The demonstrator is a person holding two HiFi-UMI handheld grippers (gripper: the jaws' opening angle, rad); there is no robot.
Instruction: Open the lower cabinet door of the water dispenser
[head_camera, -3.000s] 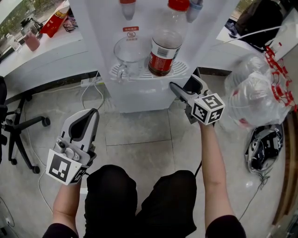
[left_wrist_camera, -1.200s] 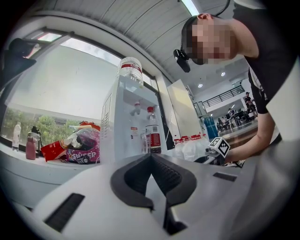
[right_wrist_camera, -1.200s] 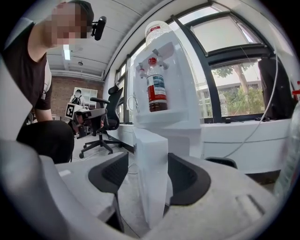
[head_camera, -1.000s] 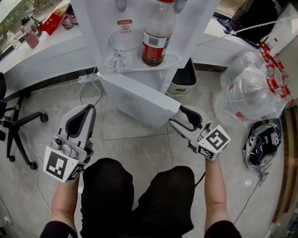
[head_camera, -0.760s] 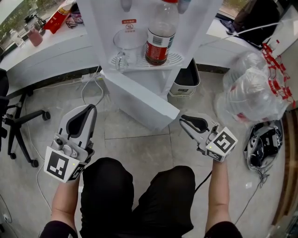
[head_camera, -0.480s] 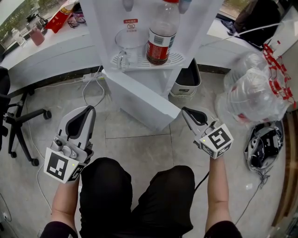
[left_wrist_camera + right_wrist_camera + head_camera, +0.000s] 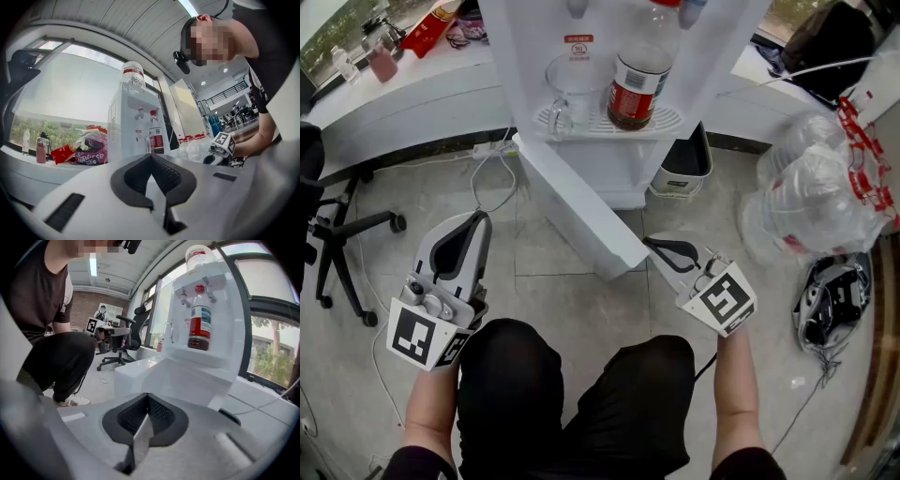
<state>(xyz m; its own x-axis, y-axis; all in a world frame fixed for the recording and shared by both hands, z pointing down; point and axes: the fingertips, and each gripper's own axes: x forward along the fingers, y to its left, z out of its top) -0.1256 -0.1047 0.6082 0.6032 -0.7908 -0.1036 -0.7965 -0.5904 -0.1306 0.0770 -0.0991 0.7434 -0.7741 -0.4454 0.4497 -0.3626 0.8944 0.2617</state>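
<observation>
Now the water dispenser [image 7: 619,56], upper centre, has its lower cabinet door [image 7: 577,211] swung wide toward mid-frame, having been shut moments ago; the task looks done. The right gripper [image 7: 651,244], beside the door's edge, has released it and clenched empty. The left gripper [image 7: 472,221], lower left, is closed on nothing.

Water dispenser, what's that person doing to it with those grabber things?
A person crouches in front of the water dispenser with a gripper in each hand. Its lower cabinet door stands swung wide open. The right gripper is beside the door's free edge, jaws shut with nothing between them. The left gripper is off to the side, also shut and empty.
</observation>
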